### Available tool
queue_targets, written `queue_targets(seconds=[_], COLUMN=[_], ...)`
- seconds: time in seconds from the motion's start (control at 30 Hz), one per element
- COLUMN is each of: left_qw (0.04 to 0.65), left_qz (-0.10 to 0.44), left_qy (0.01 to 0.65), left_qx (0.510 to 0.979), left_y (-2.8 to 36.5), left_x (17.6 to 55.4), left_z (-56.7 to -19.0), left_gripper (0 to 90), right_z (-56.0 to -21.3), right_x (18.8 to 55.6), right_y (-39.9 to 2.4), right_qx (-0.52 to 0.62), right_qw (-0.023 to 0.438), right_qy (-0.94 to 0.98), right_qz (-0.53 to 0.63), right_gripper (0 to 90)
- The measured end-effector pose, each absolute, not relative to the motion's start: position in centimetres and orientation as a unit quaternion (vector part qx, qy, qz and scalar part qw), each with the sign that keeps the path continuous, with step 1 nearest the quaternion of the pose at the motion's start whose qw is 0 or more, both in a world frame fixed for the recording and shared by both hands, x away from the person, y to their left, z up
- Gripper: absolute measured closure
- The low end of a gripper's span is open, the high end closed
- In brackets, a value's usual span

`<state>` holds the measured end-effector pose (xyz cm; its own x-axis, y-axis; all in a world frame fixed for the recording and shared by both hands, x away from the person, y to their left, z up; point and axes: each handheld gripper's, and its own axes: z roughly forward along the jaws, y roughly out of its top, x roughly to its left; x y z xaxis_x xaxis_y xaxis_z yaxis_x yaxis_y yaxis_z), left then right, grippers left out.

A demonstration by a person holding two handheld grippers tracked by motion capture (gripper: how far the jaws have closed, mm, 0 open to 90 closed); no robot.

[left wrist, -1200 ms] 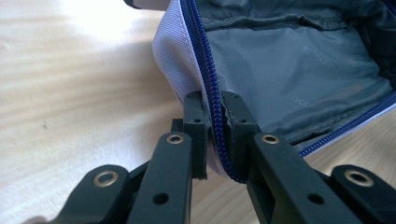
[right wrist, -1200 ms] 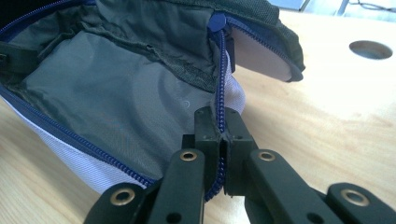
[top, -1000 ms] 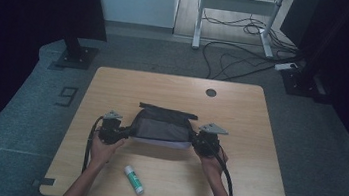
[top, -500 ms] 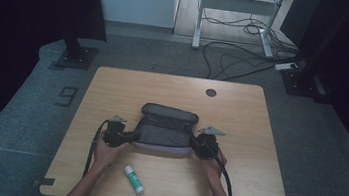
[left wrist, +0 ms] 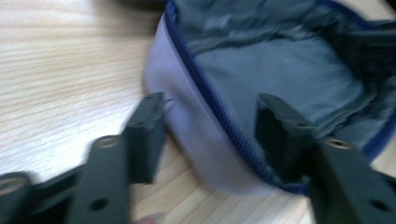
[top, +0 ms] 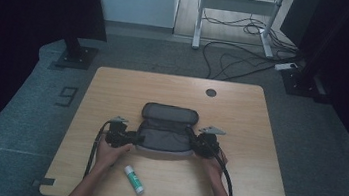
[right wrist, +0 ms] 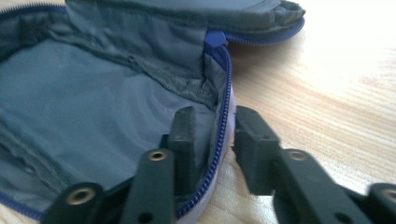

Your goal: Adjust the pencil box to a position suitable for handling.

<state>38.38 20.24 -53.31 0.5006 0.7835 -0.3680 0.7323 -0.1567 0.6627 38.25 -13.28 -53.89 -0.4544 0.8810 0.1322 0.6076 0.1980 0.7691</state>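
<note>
A grey zip pouch lies open in the middle of the wooden table, its lid folded back on the far side. My left gripper is at the pouch's left end. In the left gripper view its jaws stand wide open astride the pouch wall, one jaw outside and one over the lining. My right gripper is at the right end. Its jaws straddle the blue zip rim with a gap left, open. The lining is bare.
A white glue stick with a green cap lies near the front edge, between the person's forearms. A dark round cable hole sits at the back of the table. Cables and a desk frame are on the floor behind.
The pouch's lid has swung back and now lies flat on the far side. Both grippers have come a little toward the person and sit lower at the pouch's ends.
</note>
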Motion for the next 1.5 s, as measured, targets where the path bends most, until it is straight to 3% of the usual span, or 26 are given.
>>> queue_targets(seconds=[0.07, 0.23, 0.47, 0.7, 1.5], left_qw=[0.425, 0.433, 0.442, 0.439, 0.461], left_qz=[0.039, 0.047, 0.063, 0.095, 0.089], left_qy=[0.501, 0.512, 0.512, 0.486, 0.488], left_qx=[0.753, 0.740, 0.734, 0.750, 0.736], left_y=[20.1, 20.0, 20.8, 22.0, 26.0], left_x=[38.3, 38.3, 37.9, 36.9, 32.5], left_z=[-53.1, -52.5, -52.0, -51.7, -51.2], left_gripper=[31.3, 27.2, 28.4, 31.3, 30.7], right_z=[-53.7, -53.3, -52.3, -51.8, -51.0], right_x=[38.2, 38.0, 37.3, 36.2, 31.2], right_y=[-13.3, -13.6, -14.0, -14.3, -13.9], right_qx=[0.495, 0.508, 0.505, 0.482, 0.424], right_qw=[0.180, 0.189, 0.199, 0.198, 0.158], right_qy=[0.747, 0.727, 0.715, 0.721, 0.758], right_qz=[0.405, 0.421, 0.441, 0.457, 0.470], right_gripper=[55.7, 46.5, 41.3, 40.2, 41.2])
